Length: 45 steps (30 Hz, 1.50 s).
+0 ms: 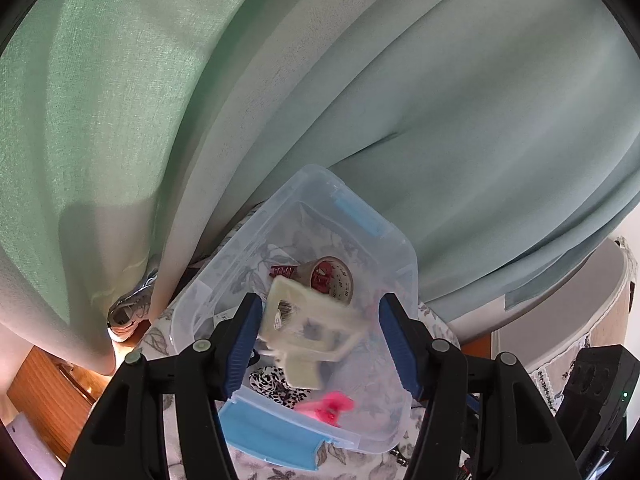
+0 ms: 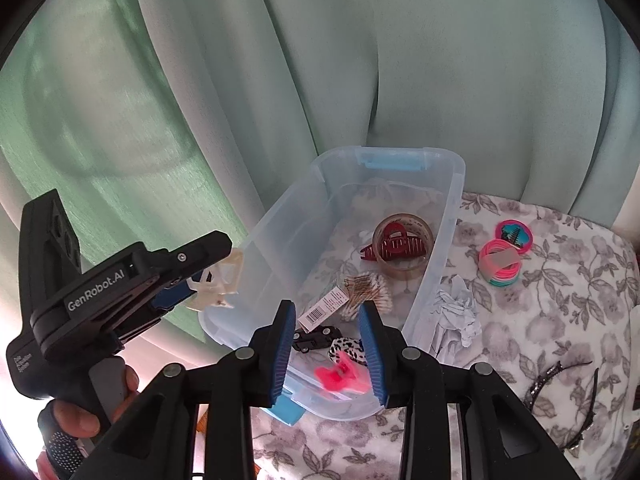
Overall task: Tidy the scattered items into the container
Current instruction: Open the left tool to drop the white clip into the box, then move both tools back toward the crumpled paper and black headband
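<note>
A clear plastic container [image 1: 240, 256] [image 2: 280, 216] with blue latches stands on a floral cloth. It holds a tape roll [image 2: 404, 248], a dark red claw clip [image 2: 394, 246], a pack of cotton swabs [image 2: 360, 290], a black clip [image 2: 314, 338], a spotted scrunchie [image 2: 348, 348] and a pink clip [image 2: 340, 372]. My left gripper [image 1: 320, 308] [image 2: 208, 276] is open wide above the container's left side. A cream hair clip [image 1: 308, 320] [image 2: 220, 280] sits blurred between its fingers, loose from the pads. My right gripper [image 2: 328, 344] stands open and empty over the container's near end.
Right of the container lie a crumpled pale cloth [image 2: 456, 312], a bundle of pink and teal hair ties [image 2: 500, 268], a round pink item [image 2: 514, 234] and black headbands [image 2: 560, 384]. Green curtains [image 2: 360, 60] hang right behind. A hand [image 2: 76, 412] grips the left gripper's handle.
</note>
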{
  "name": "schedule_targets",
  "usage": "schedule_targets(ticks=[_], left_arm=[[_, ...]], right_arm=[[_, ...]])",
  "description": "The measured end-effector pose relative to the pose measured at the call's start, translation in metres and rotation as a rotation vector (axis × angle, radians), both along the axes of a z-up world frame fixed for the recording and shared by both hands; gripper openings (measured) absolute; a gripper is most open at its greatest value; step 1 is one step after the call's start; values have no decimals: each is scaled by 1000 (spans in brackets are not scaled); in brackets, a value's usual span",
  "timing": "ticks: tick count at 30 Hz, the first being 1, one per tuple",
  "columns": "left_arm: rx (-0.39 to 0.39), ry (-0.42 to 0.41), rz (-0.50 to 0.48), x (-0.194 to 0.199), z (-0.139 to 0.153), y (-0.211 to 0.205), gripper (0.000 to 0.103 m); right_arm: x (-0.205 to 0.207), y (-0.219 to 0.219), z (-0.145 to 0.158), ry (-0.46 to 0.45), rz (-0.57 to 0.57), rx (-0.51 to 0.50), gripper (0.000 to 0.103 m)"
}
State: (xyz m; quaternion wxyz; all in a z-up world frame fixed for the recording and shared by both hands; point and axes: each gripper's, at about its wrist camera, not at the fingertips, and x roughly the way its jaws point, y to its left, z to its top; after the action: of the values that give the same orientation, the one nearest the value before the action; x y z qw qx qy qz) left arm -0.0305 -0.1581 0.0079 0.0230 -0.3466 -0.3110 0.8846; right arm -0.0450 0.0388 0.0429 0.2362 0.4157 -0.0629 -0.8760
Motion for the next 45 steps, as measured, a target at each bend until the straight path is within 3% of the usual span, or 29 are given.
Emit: schedule_targets(ticks=[3,12,29,38,41,45], left_arm=[[-3,8,-7,-1,2,3,76],[-49,-11,-3,0,7,9,88],[-168,123,-62,24,54,55,89],[-207,155,-136,35,71,111,90],[-246,189,-163,41,81,134,101],[-298,207,-208,45,84,163,101]], right_arm=[[-1,2,-1,-5,-5,3,45],[0,11,-1,1,-29,-3,55],[26,49,8,37,-92,-55,56],[53,105,18,89,-182,-104,59],[61,127,19,105,-214,-124,59],[73,161,11,107,-276,-148,61]])
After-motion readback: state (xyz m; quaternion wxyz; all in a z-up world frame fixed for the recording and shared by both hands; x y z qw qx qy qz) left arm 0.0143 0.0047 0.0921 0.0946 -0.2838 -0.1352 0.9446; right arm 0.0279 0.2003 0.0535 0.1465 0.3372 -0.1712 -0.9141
